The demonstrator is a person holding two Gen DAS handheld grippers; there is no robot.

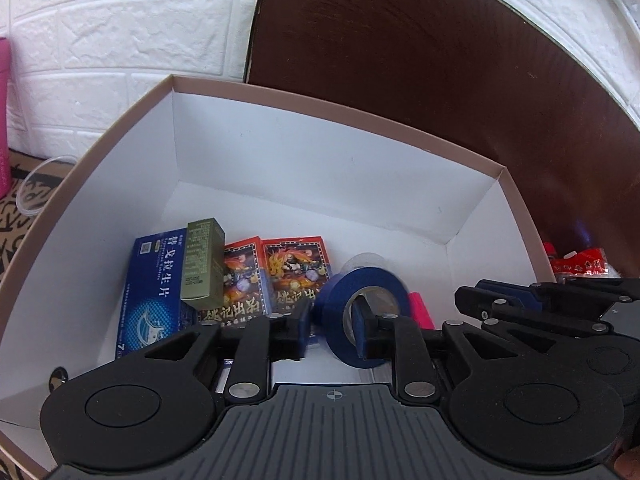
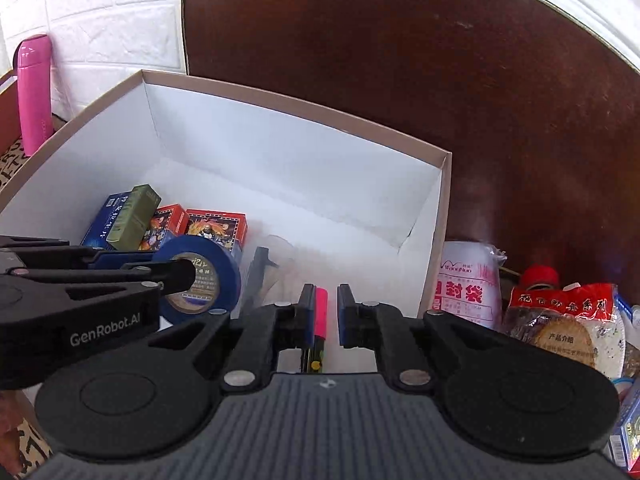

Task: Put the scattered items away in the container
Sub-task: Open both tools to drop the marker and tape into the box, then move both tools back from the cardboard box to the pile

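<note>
Your left gripper [image 1: 334,330] holds the blue tape roll [image 1: 362,314] over the white box [image 1: 280,152]; your right gripper [image 2: 324,316], jaws narrowly parted, straddles the pink marker [image 2: 320,312]; white brick wall [image 1: 100,40] and dark wood panel [image 1: 400,60] stand behind.

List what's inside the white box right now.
Inside the white box: blue medicine carton, olive box, two red card packs, blue tape roll, pink marker. Floor under the tongs is hidden.

I am reading "GenRobot.AI" in pale letters on the left gripper [image 2: 175,280], at the near left. I am seeing "WangNuo" on the white bag [image 2: 468,284] right of the box; its Chinese print stays unreadable to me.
</note>
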